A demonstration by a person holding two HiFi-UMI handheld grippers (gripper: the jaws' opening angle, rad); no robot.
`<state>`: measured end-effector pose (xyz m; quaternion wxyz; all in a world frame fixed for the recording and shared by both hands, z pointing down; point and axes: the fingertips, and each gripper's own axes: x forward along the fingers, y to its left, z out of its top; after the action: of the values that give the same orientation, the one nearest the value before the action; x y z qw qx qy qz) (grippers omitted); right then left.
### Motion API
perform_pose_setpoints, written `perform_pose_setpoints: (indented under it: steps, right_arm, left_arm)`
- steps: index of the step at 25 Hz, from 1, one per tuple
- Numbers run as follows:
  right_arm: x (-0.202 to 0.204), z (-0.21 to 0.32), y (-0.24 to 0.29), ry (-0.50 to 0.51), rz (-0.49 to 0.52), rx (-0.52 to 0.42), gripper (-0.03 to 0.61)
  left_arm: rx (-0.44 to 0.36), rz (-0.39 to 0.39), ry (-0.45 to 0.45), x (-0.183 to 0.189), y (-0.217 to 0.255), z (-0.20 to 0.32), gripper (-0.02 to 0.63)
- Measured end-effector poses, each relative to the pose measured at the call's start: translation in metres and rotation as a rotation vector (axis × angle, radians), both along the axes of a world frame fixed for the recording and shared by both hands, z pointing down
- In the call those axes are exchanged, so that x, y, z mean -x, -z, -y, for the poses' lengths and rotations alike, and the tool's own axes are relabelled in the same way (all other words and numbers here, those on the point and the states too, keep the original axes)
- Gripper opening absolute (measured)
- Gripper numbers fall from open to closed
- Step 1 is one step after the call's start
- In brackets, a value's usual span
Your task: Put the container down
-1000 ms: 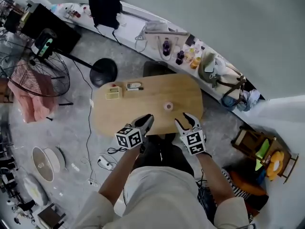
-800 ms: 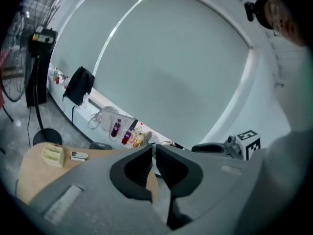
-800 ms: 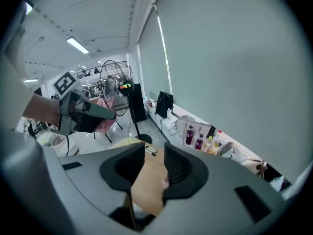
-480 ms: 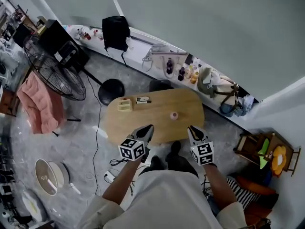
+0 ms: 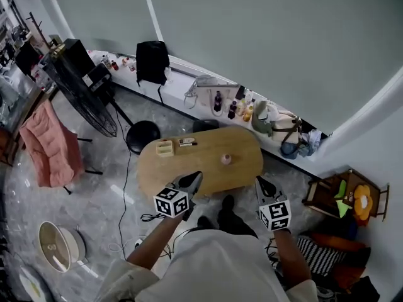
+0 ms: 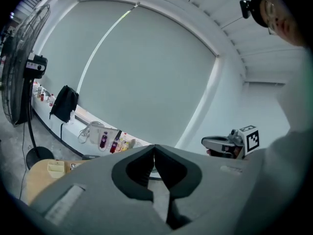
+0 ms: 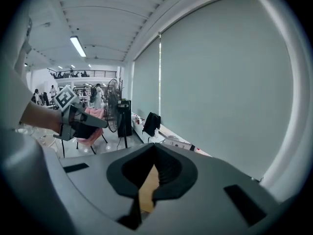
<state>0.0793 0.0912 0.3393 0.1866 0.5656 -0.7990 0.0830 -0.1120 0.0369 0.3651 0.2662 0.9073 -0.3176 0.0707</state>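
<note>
Left claw (image 5: 196, 177): jaws were clenched tip to tip, with nothing held. It was raised above the near edge of the bench (image 5: 189, 165) and touched nothing.
Right claw (image 5: 259, 182): jaws had just been closing and were found clenched, with nothing gripped between them. It was held off the bench's near right corner.
Container (image 5: 225, 159): small and pink, it was set on the bench right of centre, well apart from both claws.
Cream tray (image 5: 165, 147) and small flat device (image 5: 186, 142): these were laid side by side at the bench's far left end.
</note>
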Motion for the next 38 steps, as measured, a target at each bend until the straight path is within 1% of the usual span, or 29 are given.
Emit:
perform_pose_setpoints:
  steps: [2, 6, 8, 10, 12, 15, 20, 26, 38]
  right_arm:
    - [0.003, -0.012, 0.008, -0.001, 0.012, -0.009, 0.002]
    - [0.003, -0.028, 0.023, 0.004, 0.029, -0.034, 0.002]
    - [0.001, -0.033, 0.032, 0.013, 0.041, -0.05, 0.002]
    - [-0.003, -0.037, 0.041, 0.026, 0.04, -0.063, 0.002]
    - [-0.008, -0.04, 0.05, 0.039, 0.034, -0.074, 0.002]
    - [-0.02, -0.042, 0.06, 0.049, 0.05, -0.079, 0.002]
    - [-0.036, -0.038, 0.061, 0.058, 0.076, -0.075, 0.002]
    - [-0.037, -0.031, 0.054, 0.076, 0.089, -0.074, 0.002]
    - [-0.046, -0.016, 0.056, 0.084, 0.085, -0.093, 0.002]
  left_arm:
    - [-0.03, 0.028, -0.015, 0.002, 0.008, -0.009, 0.021]
    - [-0.119, 0.077, -0.049, -0.005, 0.029, -0.027, 0.021]
    - [-0.157, 0.08, -0.063, -0.012, 0.041, -0.037, 0.021]
    - [-0.179, 0.068, -0.075, -0.019, 0.051, -0.045, 0.021]
    - [-0.182, 0.053, -0.071, -0.024, 0.059, -0.051, 0.021]
    - [-0.171, 0.044, -0.039, -0.031, 0.064, -0.054, 0.021]
    - [-0.162, 0.034, -0.008, -0.045, 0.069, -0.054, 0.021]
    - [-0.152, 0.045, 0.004, -0.055, 0.064, -0.048, 0.021]
    - [-0.152, 0.03, 0.042, -0.056, 0.068, -0.032, 0.021]
